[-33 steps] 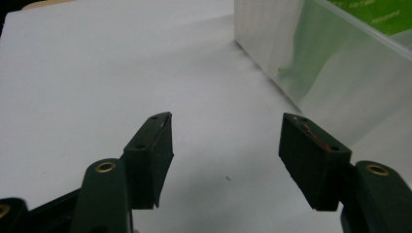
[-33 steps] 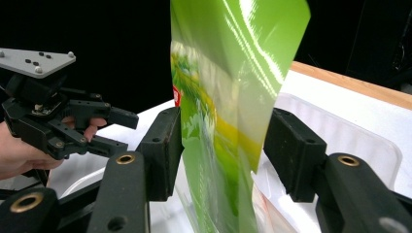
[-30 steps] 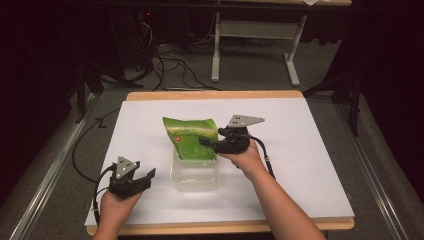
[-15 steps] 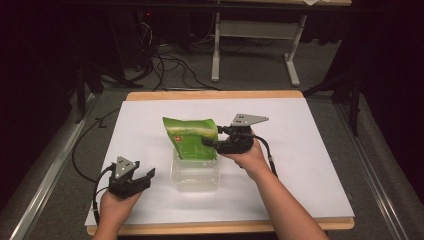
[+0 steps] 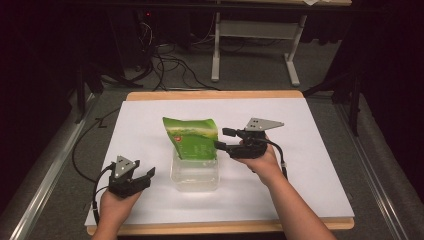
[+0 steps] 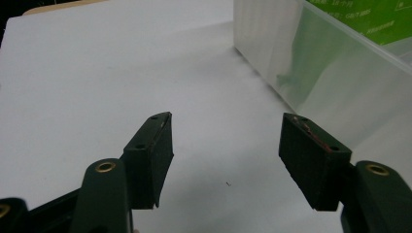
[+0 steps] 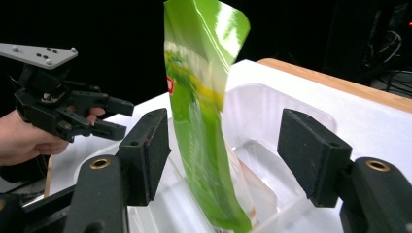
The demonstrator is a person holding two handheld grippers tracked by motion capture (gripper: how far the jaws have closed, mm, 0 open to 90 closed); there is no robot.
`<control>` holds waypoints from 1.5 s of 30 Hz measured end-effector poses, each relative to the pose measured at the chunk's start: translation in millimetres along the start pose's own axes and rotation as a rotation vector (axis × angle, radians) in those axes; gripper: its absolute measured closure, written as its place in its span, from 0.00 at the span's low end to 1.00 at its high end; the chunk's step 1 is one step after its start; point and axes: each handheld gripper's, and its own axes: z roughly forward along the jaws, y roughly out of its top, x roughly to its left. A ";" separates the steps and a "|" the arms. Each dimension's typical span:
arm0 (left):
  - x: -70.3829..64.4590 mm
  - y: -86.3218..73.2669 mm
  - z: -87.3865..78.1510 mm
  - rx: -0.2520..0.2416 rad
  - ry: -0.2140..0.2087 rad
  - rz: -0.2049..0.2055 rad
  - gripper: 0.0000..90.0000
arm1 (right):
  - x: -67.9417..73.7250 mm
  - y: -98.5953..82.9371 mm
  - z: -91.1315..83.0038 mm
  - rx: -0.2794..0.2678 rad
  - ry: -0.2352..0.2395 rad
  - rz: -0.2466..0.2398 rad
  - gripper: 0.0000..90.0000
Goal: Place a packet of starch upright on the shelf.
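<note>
High view puts the white table top (image 5: pixel 320 150) across the middle of the frame, with a wooden edge showing at its far and near sides. Near the centre sits a clear plastic tub (image 5: pixel 195 175), and a green pouch (image 5: pixel 191 137) stands upright in it, its top leaning against the tub's far wall and rising well above the rim. Right of centre, the right gripper (image 5: pixel 223 139) is held by a hand just beside the pouch's right edge, its jaws spread wide and holding nothing. Right gripper view shows the pouch (image 7: pixel 204 121) between those parted jaws with clear gaps on both sides, its base down in the tub (image 7: pixel 262 160). Lower left in the high view, the left gripper (image 5: pixel 148 176) rests in a hand on the table, near the tub's left wall but apart from it. Left gripper view shows its jaws wide open and empty over the white surface, the tub wall (image 6: pixel 330 82) at upper right.
</note>
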 end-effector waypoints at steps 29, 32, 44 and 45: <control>1.2 0.7 -2.2 -0.007 -0.019 0.003 0.42 | -17.9 -75.8 -126.7 0.070 -0.466 0.070 0.34; 0.3 0.5 -2.4 -0.006 -0.023 0.003 0.42 | -19.8 -90.3 -144.7 0.083 -0.538 0.109 0.35; -5.2 1.1 4.3 0.014 -0.016 0.014 0.42 | -23.6 -101.0 -142.6 0.165 -0.545 0.116 0.34; -5.0 1.1 3.4 0.013 -0.013 0.014 0.42 | -23.1 -101.0 -143.5 0.165 -0.544 0.113 0.34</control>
